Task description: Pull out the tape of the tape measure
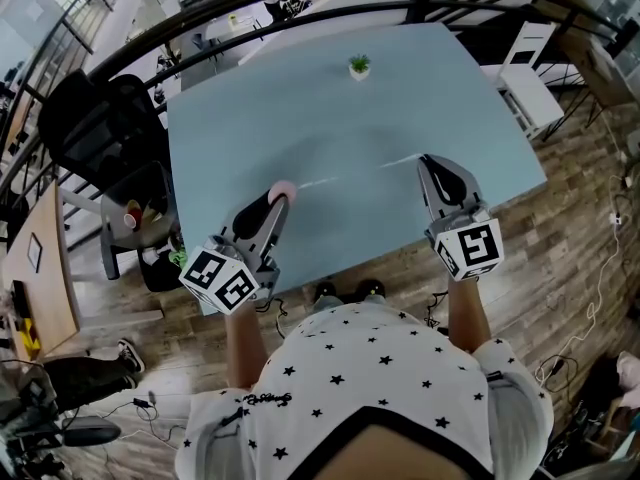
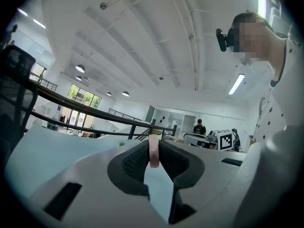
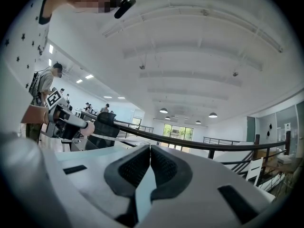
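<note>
Left tool [image 1: 272, 204] sits at the lower left of the head view, and its dark pads are clamped on a small pink round tape measure [image 2: 154, 152]. Look along the jaws in the left gripper view and you see the case standing on edge between the pads, gripped on both flat sides, with its top poking up above them. Over on the right, the right tool [image 3: 150, 150] has its jaws pressed tight together with no gap showing, and they pinch the far end of the tape [image 1: 318, 181]. That tape is out of the case: a thin pale strip running across the middle of the head view, from the pink case up and to the right to the right tool's tips, low over the pale blue tabletop [image 1: 300, 108]. In the right gripper view the same strip comes in from the left tool at the left of the frame toward the closed jaws. Both tools lie low and level, well apart, each with its marker cube nearest the person. A small potted plant [image 1: 359, 66] stands alone near the far edge of the tabletop, well clear of the tape. A black office chair [image 1: 95, 128] stands at the upper left, on the wooden floor [image 1: 560, 218].
</note>
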Demonstrator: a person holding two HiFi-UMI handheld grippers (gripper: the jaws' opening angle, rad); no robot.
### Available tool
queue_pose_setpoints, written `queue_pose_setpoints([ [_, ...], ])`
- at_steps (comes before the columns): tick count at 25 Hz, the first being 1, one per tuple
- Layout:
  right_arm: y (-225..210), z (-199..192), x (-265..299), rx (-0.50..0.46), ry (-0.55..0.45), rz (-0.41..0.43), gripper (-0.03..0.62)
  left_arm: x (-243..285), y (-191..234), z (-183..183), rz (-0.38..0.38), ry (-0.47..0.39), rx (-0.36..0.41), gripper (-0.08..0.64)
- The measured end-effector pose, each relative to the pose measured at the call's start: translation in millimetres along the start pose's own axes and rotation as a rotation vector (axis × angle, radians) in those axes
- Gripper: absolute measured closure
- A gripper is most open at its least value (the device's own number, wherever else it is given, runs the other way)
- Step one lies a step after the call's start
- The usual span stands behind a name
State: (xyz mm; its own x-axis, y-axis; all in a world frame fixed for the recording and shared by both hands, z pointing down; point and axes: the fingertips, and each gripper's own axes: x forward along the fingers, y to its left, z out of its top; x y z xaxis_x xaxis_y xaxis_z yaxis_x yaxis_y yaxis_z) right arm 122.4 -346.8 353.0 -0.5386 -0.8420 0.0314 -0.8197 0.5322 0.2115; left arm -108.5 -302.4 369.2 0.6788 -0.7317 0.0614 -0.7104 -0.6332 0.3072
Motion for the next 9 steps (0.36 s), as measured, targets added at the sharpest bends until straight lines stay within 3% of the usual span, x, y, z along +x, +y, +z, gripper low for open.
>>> queue_pose_setpoints([
  [9,0.0,-2.9,2.5,0.001,0.005,-0.004,0.589,0.2,2.8,-0.2,0.001,-0.002,0.000,0.472],
])
